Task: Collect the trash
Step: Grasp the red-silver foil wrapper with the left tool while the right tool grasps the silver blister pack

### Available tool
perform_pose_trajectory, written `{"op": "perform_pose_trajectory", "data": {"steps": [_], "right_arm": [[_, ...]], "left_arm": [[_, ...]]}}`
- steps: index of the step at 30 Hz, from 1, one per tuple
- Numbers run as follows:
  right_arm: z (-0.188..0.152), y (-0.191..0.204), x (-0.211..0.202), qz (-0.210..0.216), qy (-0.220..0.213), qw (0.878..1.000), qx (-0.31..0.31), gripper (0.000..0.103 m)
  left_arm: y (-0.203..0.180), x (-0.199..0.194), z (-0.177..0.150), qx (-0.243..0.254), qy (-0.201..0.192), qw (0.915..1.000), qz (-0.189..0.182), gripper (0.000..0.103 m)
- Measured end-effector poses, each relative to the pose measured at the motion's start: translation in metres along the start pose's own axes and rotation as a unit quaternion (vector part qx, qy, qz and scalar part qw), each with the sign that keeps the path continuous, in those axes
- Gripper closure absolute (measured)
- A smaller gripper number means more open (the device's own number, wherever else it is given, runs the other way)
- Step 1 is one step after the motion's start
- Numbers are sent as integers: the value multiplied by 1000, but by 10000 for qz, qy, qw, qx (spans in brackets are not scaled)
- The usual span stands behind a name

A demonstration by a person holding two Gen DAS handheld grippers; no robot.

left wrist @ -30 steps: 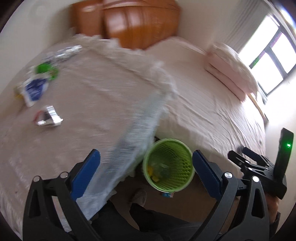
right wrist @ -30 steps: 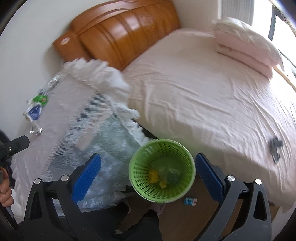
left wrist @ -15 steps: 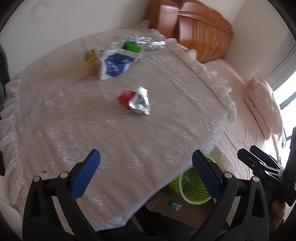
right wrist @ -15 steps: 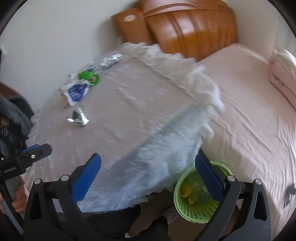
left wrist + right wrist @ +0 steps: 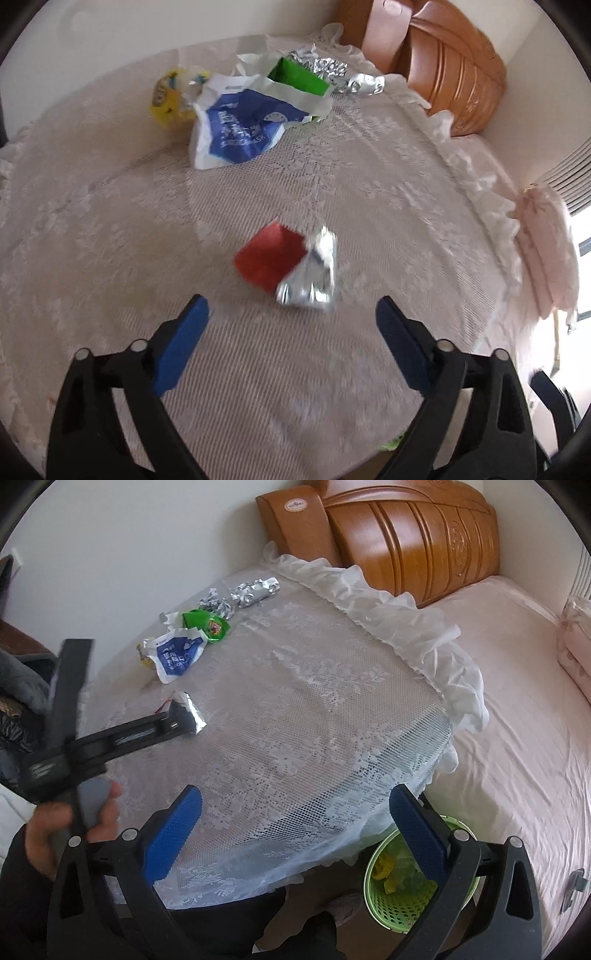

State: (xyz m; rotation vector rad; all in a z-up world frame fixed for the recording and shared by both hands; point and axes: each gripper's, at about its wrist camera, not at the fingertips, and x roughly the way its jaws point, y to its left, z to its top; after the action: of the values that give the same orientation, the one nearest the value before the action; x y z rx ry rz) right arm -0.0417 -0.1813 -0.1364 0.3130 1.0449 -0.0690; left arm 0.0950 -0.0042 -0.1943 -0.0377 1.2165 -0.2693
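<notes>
Right wrist view: lace-covered table (image 5: 314, 709) beside pink bed (image 5: 517, 701), wooden headboard (image 5: 406, 535).

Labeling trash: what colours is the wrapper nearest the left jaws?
Red and silver wrapper; clearest in the left wrist view.

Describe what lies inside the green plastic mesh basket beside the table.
Inside the green plastic mesh basket, yellow scraps and pale wrappers show. The right hand-held gripper and the lace tablecloth cover part of the opening, so the rest stays hidden.
</notes>
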Motion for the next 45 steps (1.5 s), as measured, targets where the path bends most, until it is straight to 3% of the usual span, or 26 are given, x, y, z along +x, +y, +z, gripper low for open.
{"op": "perform_pose_trajectory", "data": {"steps": [4, 5, 6, 8, 15, 22, 28, 32, 34, 38, 40, 42, 45], "right_arm": [[1, -6, 0, -25, 27, 9999, 122, 2], [1, -8, 0, -44, 20, 9999, 145, 2], [1, -9, 1, -56, 15, 9999, 159, 2], [1, -11, 2, -62, 23, 9998, 196, 2], [7, -4, 8, -25, 66, 9999, 93, 2], [24, 18, 18, 155, 84, 9997, -180, 2], [58, 60, 35, 674, -215, 9960, -552, 2], [96, 80, 56, 666, -365, 9939, -794, 2], [123, 81, 70, 653, -354, 9952, -639, 4], [190, 70, 108, 652, -339, 9970, 261, 9], [214, 63, 132, 550, -241, 9957, 708, 18], [236, 56, 163, 519, -35, 9898, 1326, 25], [253, 52, 196, 300, 282, 9786, 2015, 26]], "left_arm": [[-8, 14, 8, 94, -19, 9994, 338, 37], [-10, 14, 8, 114, -53, 9994, 319, 45], [-11, 14, 8, 132, -36, 9995, 267, 47], [-13, 13, 9, 176, -83, 9995, 257, 64], [-10, 10, 12, 287, -140, 9994, 123, 68], [20, -28, 13, 242, -394, 9988, -138, 68], [64, -71, 0, 181, -575, 9982, -61, 68], [89, -90, -7, 91, -649, 9978, 18, 68], [100, -97, -9, 23, -668, 9978, -11, 68], [114, -104, -12, 18, -674, 9977, -80, 68], [118, -103, -12, 53, -635, 9979, -124, 68], [122, -101, -9, 126, -582, 9981, -160, 68], [128, -94, -2, 230, -504, 9982, -222, 68]]}}
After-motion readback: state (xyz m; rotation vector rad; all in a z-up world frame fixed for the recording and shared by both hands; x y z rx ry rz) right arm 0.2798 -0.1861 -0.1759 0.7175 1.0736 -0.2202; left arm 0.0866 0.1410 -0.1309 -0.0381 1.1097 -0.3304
